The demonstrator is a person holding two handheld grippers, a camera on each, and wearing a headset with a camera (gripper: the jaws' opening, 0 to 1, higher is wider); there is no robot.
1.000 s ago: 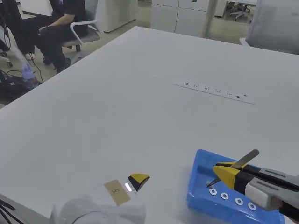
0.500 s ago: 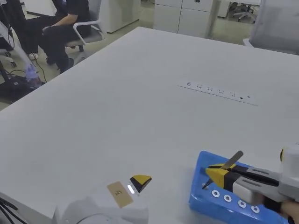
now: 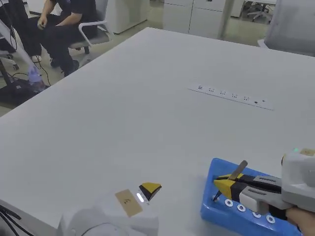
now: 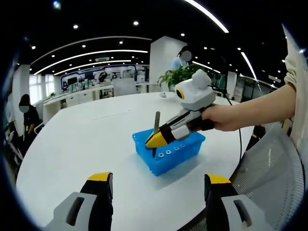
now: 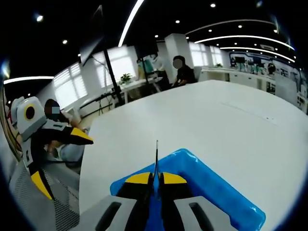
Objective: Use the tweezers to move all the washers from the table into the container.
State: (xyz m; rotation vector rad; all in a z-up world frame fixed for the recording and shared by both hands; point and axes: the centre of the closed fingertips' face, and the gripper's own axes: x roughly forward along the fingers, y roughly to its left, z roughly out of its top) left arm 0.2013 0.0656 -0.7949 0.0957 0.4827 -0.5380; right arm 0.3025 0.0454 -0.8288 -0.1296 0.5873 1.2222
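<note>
Washers, 4 small white rings, line the blue container.

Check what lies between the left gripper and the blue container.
Bare white table runs from the left gripper to the blue container; the left gripper view shows it.

Right claw pinched shut — left claw spread wide

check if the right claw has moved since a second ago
Yes. The right claw, holding the tweezers, has slid left in the head view, toward the left wall of the blue container, past the first washer.
</note>
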